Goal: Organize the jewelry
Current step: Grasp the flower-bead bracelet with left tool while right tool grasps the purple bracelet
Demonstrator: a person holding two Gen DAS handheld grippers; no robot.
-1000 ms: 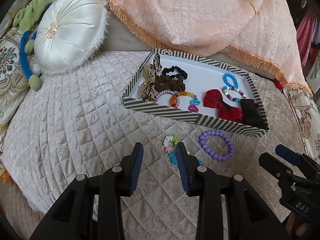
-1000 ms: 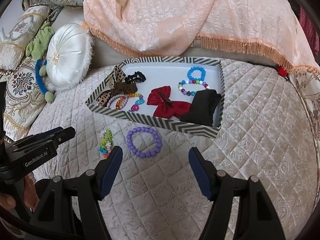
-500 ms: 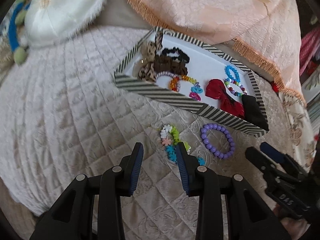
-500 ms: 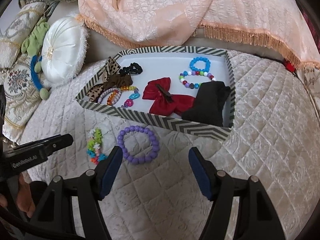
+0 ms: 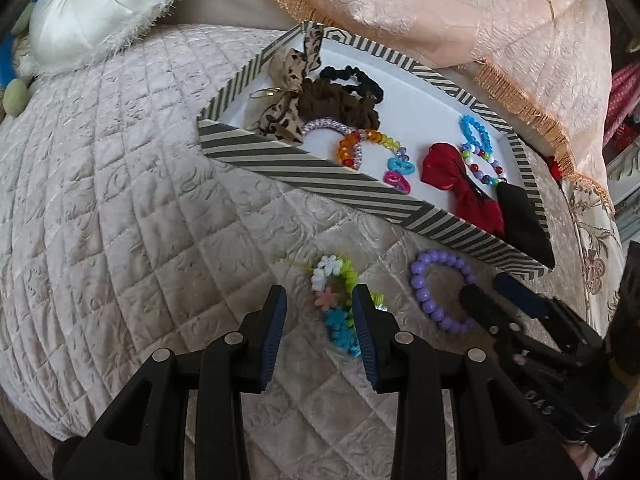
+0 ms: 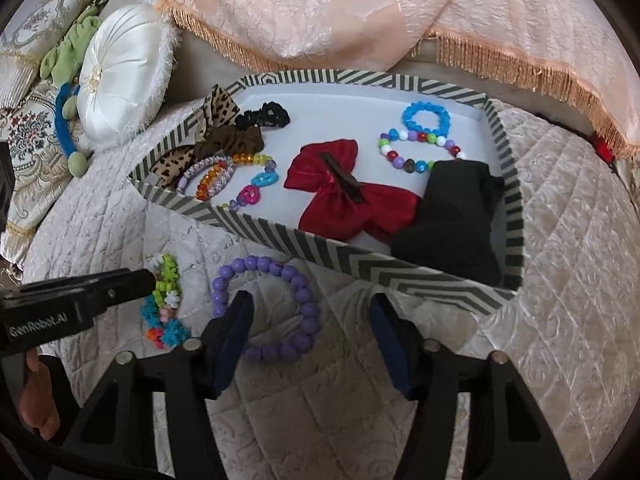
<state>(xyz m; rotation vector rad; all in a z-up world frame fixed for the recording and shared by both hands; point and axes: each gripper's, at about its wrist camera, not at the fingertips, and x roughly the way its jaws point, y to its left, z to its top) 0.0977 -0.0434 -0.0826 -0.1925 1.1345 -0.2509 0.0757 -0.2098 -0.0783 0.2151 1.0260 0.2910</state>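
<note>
A flower-bead bracelet (image 5: 334,300) lies on the quilted spread in front of the striped tray (image 5: 320,176). My left gripper (image 5: 319,308) is open and low over it, its right finger covering part of the bracelet. A purple bead bracelet (image 6: 260,262) lies beside it, also in front of the tray (image 6: 320,248). My right gripper (image 6: 311,320) is over it with jaws closing. The ring's right side sits between the pads and the left finger hides part of it; neither pad presses on the beads. The tray holds bows, scrunchies and several bead bracelets.
A white round cushion (image 6: 120,80) lies at the back left. A peach fringed throw (image 6: 360,0) hangs behind the tray. A red bow (image 6: 340,188) and a black cloth piece (image 6: 452,208) fill the tray's right half. A person's hand (image 6: 36,400) holds the left tool.
Both grippers have come down and closer to the two bracelets. The right jaws have narrowed. The left fingertips now reach the flower bracelet.
</note>
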